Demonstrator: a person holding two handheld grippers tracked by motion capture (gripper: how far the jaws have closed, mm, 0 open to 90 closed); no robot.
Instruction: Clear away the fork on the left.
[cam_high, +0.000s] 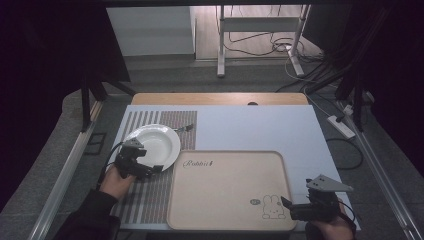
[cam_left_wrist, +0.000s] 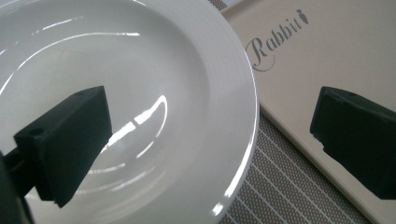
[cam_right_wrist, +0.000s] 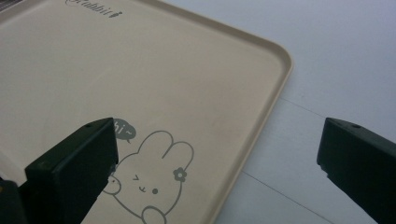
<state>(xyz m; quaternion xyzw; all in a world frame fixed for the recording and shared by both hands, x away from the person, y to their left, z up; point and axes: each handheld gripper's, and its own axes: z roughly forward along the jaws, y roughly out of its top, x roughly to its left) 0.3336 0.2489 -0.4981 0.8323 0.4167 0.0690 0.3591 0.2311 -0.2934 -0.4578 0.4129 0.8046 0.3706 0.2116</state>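
Straddling the near rim of the white plate (cam_high: 152, 142), the left gripper (cam_left_wrist: 205, 154) has its jaws spread wide, one jaw over the plate's glossy bowl and the other out over the beige tray (cam_high: 230, 192). Nothing is pinched yet: in the left gripper view the rim runs through the gap between the jaws, with clear space on either side, though whether the inner jaw rests on the porcelain I cannot tell. That pose looks like the set-up for an edge grasp, since a shallow plate offers little else to take hold of.

The plate sits on the striped placemat (cam_high: 150, 200) at the table's left, its right edge just beside the tray's upper-left corner (the one printed with the "Rabbit" lettering). A fork (cam_high: 184, 128) lies just beyond the plate's far rim.

The right gripper (cam_high: 286, 204) waits at the tray's near-right corner, jaws likewise wide apart and holding nothing. One jaw hangs above the rabbit drawing (cam_right_wrist: 149, 182), the other over the pale blue table cover (cam_high: 260, 127), perhaps ready to steady the tray.
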